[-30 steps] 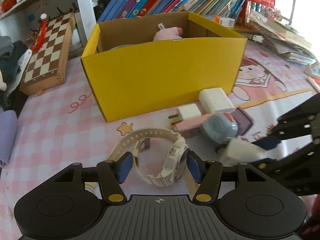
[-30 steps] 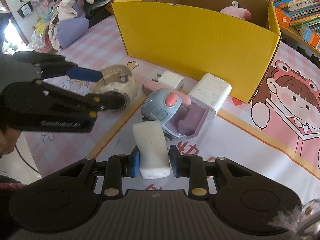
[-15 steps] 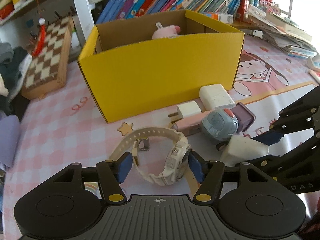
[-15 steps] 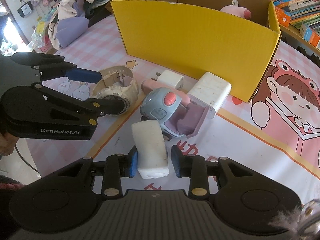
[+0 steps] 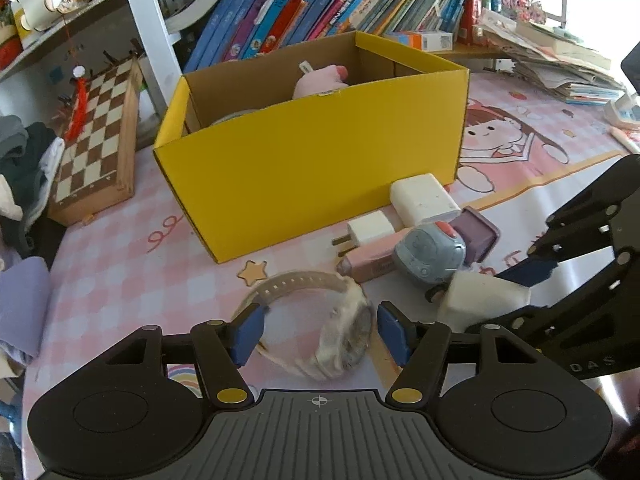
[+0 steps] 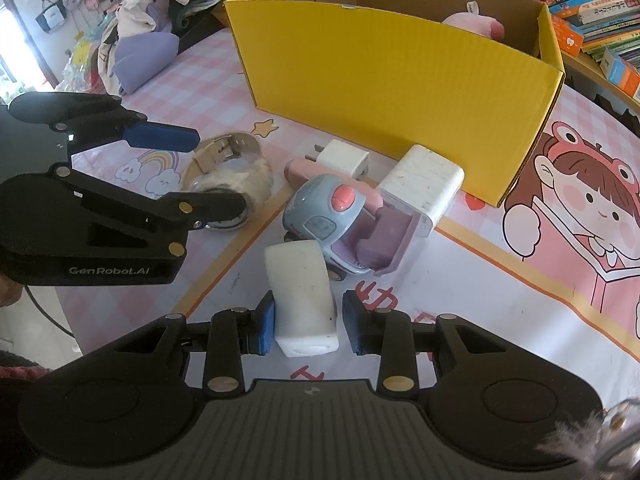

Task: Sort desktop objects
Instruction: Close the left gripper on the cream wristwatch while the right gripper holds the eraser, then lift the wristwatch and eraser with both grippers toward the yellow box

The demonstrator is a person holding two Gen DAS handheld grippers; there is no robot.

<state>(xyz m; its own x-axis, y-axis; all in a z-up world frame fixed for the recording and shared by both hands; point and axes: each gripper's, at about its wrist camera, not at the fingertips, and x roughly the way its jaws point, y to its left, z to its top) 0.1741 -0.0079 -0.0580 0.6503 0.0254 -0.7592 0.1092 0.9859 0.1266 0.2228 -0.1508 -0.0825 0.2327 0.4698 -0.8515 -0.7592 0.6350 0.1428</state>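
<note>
A cream wristwatch lies on the pink mat between the blue pads of my left gripper. Its jaws are closing, and a thin gap still shows at the watch face. In the right wrist view the same watch sits between the left gripper's fingers. A white block stands between the pads of my right gripper. The left pad touches it and a narrow gap shows at the right pad. An open yellow box stands behind, with a pink plush toy inside.
A grey-blue toy car, a pink bar, a small white plug and a larger white adapter crowd the mat before the box. A chessboard and clothes lie left, with a row of books behind.
The right gripper's pads have eased slightly off the white block. The left gripper's jaws widened, then narrowed around the watch, which shifted a little and looks blurred.
</note>
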